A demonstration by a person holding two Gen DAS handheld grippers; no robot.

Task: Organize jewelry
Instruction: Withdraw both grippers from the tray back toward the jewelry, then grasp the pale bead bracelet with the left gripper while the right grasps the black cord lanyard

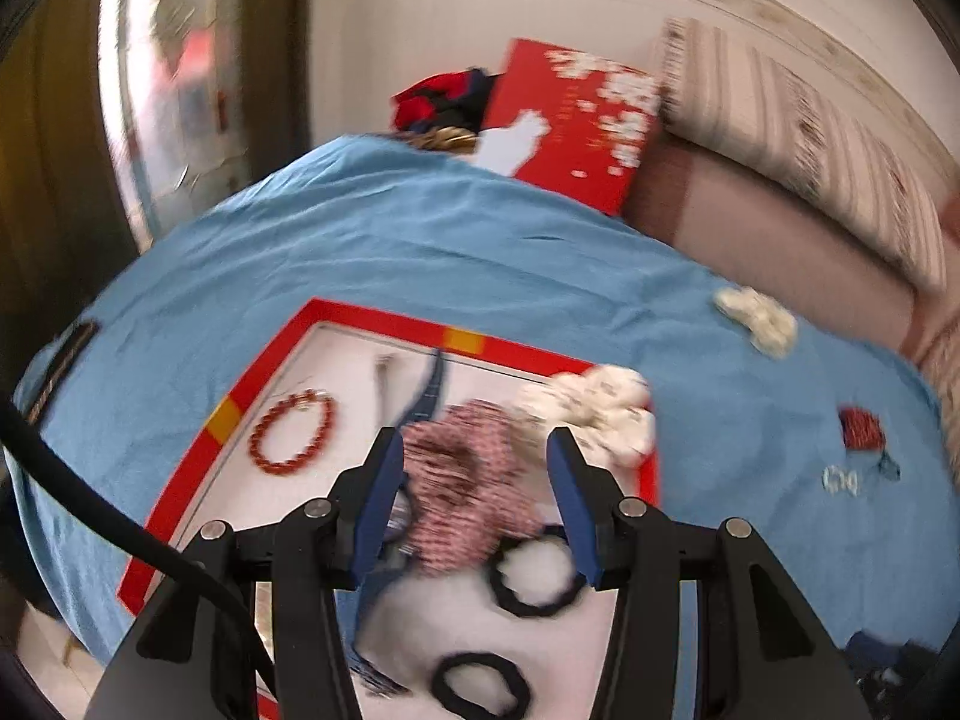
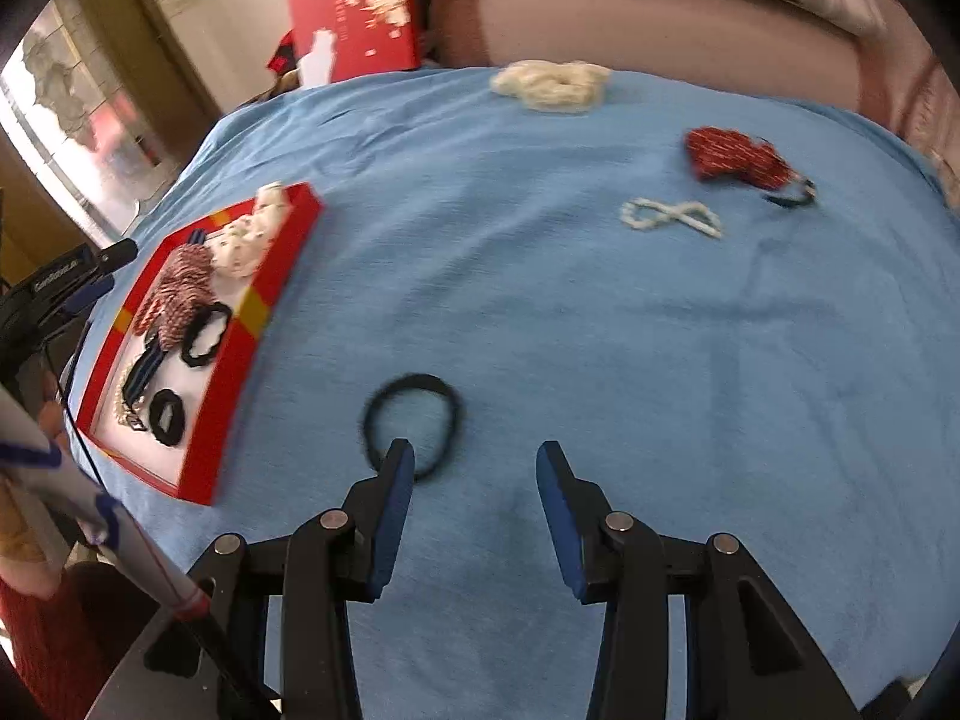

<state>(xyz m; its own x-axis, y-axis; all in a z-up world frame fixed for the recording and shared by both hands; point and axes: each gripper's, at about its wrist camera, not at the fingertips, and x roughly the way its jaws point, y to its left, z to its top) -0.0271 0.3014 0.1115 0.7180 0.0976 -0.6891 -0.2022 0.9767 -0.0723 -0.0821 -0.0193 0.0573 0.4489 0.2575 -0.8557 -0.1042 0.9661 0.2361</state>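
A red-rimmed tray with a white floor lies on the blue cloth. It holds a red bead bracelet, a red-and-white scrunchie, a cream scrunchie and two black hair ties. My left gripper is open over the red-and-white scrunchie. My right gripper is open just above the cloth; a black hair tie lies by its left fingertip. The tray sits to its left.
On the cloth lie a cream scrunchie, a red scrunchie, a white bead bracelet and a small dark piece. A red box stands behind. A sofa borders the far edge.
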